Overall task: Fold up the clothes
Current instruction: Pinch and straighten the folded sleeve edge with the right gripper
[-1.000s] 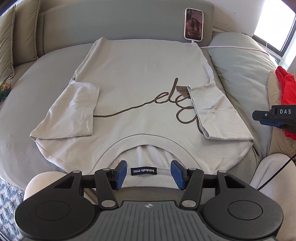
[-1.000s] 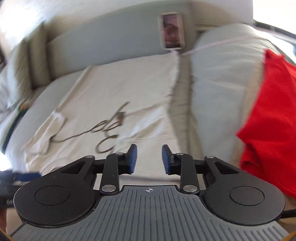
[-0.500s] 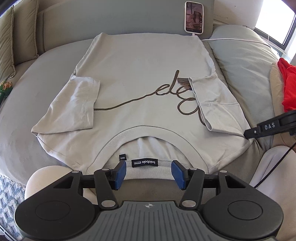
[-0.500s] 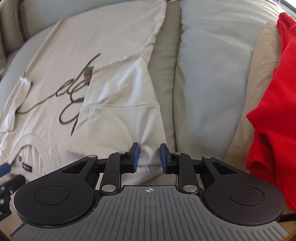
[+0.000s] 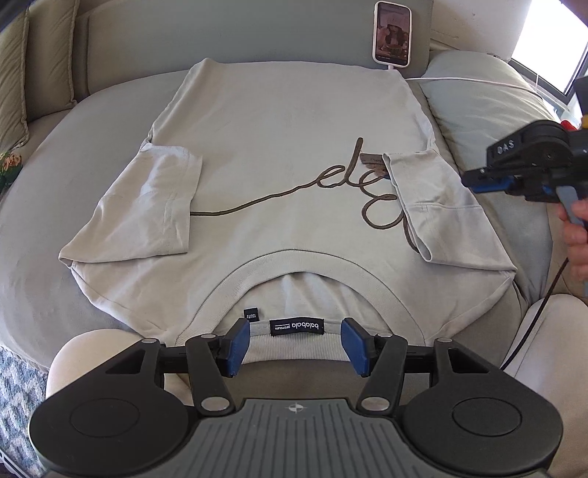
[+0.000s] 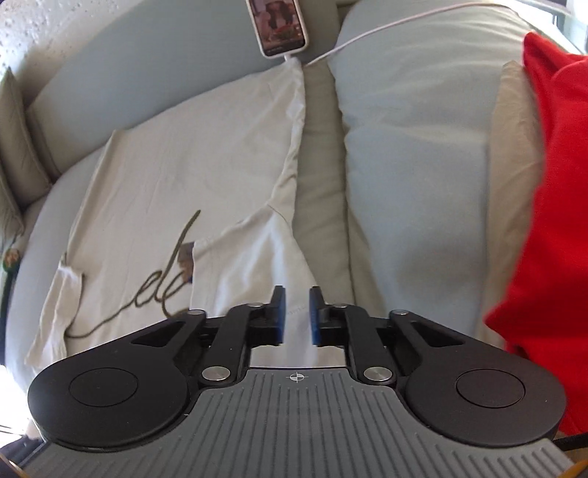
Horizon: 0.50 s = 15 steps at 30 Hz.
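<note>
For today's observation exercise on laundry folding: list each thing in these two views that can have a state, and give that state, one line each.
T-shirt: spread flat, front up, not yet folded in half.
Left sleeve: folded inward onto the body.
Right sleeve: folded inward onto the body.
Left gripper: open, at the collar, holding nothing.
Right gripper: slightly open, above the right sleeve.
Phone: screen lit, cable plugged in.
Red garment: bunched, unfolded.

Legible text: three items, all in the left wrist view.
Black neck label [image 5: 296, 327], between the left gripper [image 5: 295, 346] fingers: "balabala premium". Small black size tag [image 5: 251, 315], just beside it: "150/72". Right gripper [image 5: 522, 170] housing, raised lettering: "DAS". Script embroidery [image 5: 330, 191] across the T-shirt [image 5: 286, 121]: unclear.
</note>
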### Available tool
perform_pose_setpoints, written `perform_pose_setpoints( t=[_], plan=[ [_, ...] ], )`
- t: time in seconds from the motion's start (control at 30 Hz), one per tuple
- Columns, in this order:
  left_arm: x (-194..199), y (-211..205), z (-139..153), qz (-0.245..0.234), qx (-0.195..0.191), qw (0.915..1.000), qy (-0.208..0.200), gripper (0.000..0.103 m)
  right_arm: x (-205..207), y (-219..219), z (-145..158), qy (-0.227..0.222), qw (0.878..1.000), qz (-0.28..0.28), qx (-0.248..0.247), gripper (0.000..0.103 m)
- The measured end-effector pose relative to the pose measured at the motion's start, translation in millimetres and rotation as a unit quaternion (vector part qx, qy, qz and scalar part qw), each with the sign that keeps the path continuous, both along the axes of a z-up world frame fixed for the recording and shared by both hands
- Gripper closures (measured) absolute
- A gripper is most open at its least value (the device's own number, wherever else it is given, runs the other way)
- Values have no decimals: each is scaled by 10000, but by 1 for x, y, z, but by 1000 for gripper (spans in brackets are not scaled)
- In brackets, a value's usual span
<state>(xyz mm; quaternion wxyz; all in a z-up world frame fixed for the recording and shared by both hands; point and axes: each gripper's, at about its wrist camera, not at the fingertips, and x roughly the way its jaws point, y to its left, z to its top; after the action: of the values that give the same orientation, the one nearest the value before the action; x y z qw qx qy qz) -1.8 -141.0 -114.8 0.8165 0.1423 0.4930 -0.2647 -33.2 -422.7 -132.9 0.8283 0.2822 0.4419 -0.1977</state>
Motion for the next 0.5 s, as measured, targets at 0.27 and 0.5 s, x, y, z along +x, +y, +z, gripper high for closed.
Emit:
perform_pose_setpoints(
  t=[0.27,0.5],
  plan=[
    [-3,-2,2,-38,20,10000,-29,47,45,13,-25,692,9956,466,-436,80],
    [-18,2,16,-146,-104,9996,-234,46,9,39,-8,948,9893,767,-797,68]
  ],
)
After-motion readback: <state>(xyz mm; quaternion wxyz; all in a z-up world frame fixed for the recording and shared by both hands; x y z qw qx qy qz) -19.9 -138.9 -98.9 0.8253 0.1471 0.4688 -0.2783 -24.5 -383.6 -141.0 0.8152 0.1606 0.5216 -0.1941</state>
